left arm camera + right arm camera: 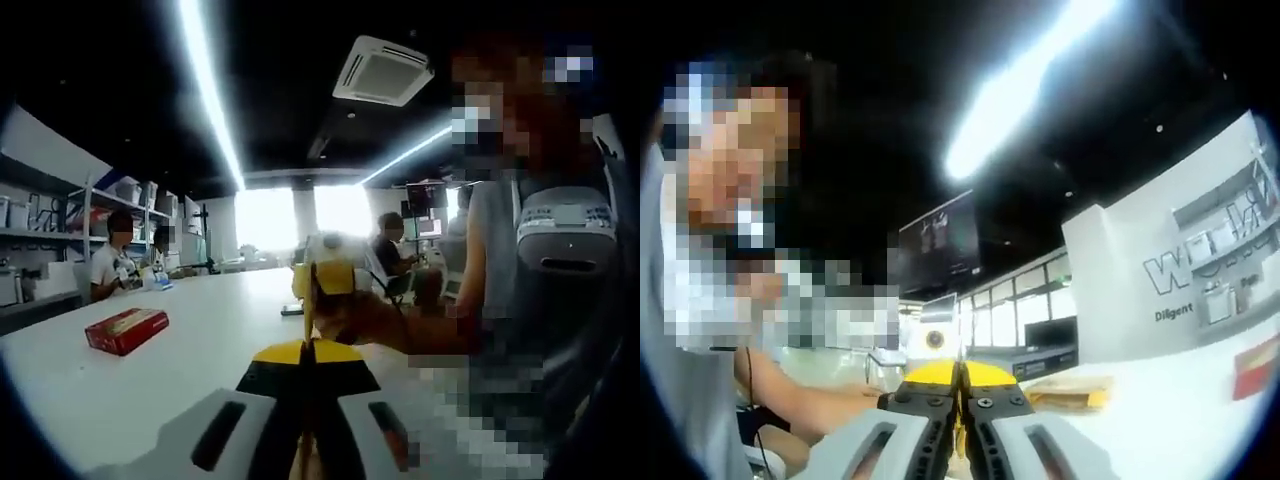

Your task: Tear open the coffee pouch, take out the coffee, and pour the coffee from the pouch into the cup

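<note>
In the left gripper view my left gripper point(310, 345) is shut on the coffee pouch point(309, 300). The pouch is thin and gold and, seen edge-on, rises straight up from the yellow jaw tips. Just beyond it, the right gripper point(330, 278) meets the pouch's upper part, with a hand point(375, 322) behind it. In the right gripper view my right gripper point(958, 372) has its jaws pressed together, with a thin yellowish edge of the pouch point(958, 425) in the slit between them. The left gripper point(936, 338) faces it close ahead. Both grippers hover above the white table point(200, 380).
A red box point(127, 330) lies on the table's left side. The person point(540, 260) holding the grippers stands close at the right. Other people point(108, 265) sit at the table's far end. A flat tan packet point(1070, 392) and a red item point(1255, 368) lie on the table.
</note>
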{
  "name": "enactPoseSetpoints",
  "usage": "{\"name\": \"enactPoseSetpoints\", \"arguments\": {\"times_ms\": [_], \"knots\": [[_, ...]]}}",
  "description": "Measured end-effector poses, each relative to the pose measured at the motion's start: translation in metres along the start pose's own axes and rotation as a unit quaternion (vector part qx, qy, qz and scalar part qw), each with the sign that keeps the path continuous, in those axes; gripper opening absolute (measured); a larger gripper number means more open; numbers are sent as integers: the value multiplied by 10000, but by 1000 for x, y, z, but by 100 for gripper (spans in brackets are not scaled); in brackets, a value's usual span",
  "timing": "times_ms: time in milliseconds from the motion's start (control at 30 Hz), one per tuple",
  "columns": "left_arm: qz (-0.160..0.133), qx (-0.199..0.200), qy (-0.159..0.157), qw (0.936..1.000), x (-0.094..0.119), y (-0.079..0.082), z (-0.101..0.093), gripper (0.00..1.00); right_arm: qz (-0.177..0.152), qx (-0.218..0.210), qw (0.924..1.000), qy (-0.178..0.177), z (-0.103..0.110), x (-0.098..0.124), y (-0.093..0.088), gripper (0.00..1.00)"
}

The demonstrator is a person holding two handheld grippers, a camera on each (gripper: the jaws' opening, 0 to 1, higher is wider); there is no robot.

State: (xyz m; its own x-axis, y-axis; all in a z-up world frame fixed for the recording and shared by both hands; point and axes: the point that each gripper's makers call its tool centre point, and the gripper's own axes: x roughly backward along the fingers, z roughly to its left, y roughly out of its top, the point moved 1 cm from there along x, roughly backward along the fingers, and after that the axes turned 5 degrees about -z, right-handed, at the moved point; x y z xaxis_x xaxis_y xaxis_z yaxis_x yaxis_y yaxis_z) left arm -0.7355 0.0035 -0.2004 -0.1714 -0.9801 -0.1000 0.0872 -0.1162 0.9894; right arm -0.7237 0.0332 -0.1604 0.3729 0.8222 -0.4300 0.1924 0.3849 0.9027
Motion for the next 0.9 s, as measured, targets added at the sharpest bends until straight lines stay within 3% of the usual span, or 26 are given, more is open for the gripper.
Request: {"name": "enactPoseSetpoints", "arguments": {"times_ms": [167, 233, 500, 767, 900], "knots": [[-131, 166, -28, 9998, -2, 2, -1, 7, -13, 44, 10000, -23, -1, -1, 3, 2], [-60, 209, 14, 9998, -2, -1, 1, 11, -64, 45, 10000, -24, -1, 1, 6, 2], [152, 90, -58, 9998, -3, -8, 1, 2, -23, 103, 9999, -97, -4, 6, 8, 2], [69, 441, -78, 9990, -4, -10, 2, 8, 5, 126, 9999, -96, -5, 7, 10, 2], [88, 397, -62, 9992, -1, -10, 3, 10, -118, 124, 9998, -109, -6, 13, 18, 2]]}}
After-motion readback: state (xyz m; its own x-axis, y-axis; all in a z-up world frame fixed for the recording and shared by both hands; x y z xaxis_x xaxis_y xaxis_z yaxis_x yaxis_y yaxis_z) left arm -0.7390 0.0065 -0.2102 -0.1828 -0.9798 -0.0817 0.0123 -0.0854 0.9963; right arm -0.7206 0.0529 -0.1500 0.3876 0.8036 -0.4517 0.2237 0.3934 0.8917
